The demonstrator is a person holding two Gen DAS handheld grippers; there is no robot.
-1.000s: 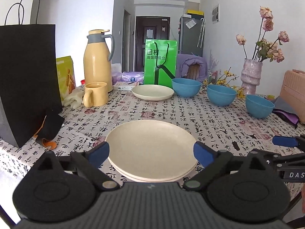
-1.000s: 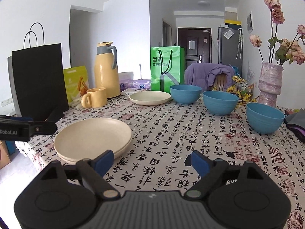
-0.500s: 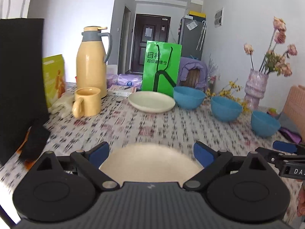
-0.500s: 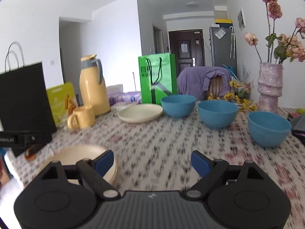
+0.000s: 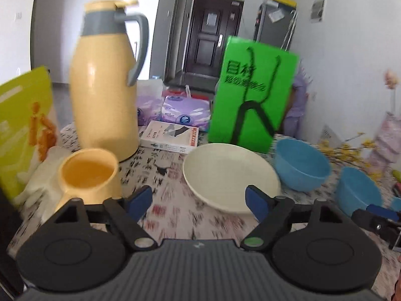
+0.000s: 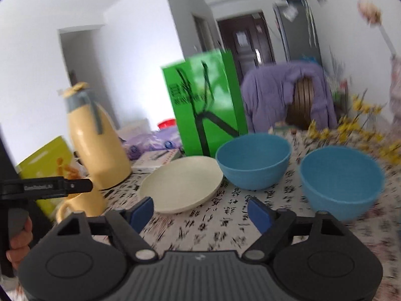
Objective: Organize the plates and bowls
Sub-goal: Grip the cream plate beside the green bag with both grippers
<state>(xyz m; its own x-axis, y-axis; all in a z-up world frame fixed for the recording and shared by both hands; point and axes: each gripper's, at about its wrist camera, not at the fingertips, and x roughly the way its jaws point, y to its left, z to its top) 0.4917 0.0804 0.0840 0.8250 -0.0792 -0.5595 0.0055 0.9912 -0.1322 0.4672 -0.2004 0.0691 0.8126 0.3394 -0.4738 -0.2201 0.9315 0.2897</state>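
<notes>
A cream plate [image 5: 229, 175] lies on the patterned tablecloth in front of the green bag; it also shows in the right wrist view [image 6: 181, 183]. Two blue bowls [image 5: 302, 168] [image 5: 358, 189] stand to its right, seen in the right wrist view as the nearer-left bowl [image 6: 253, 159] and the right bowl [image 6: 340, 181]. My left gripper [image 5: 199, 202] is open and empty, just short of the plate's near edge. My right gripper [image 6: 200, 212] is open and empty, in front of the plate and the left bowl.
A yellow thermos jug [image 5: 105, 80] and a yellow mug [image 5: 87, 178] stand at the left. A green paper bag [image 5: 250, 95] stands behind the plate, with tissue packs [image 5: 185, 113] and a small box [image 5: 170, 136]. A vase with flowers [image 6: 396, 85] is at the far right.
Both grippers have moved forward across the table, past the near stack of cream plates, toward the far plate and blue bowls. Both stay open and empty.
</notes>
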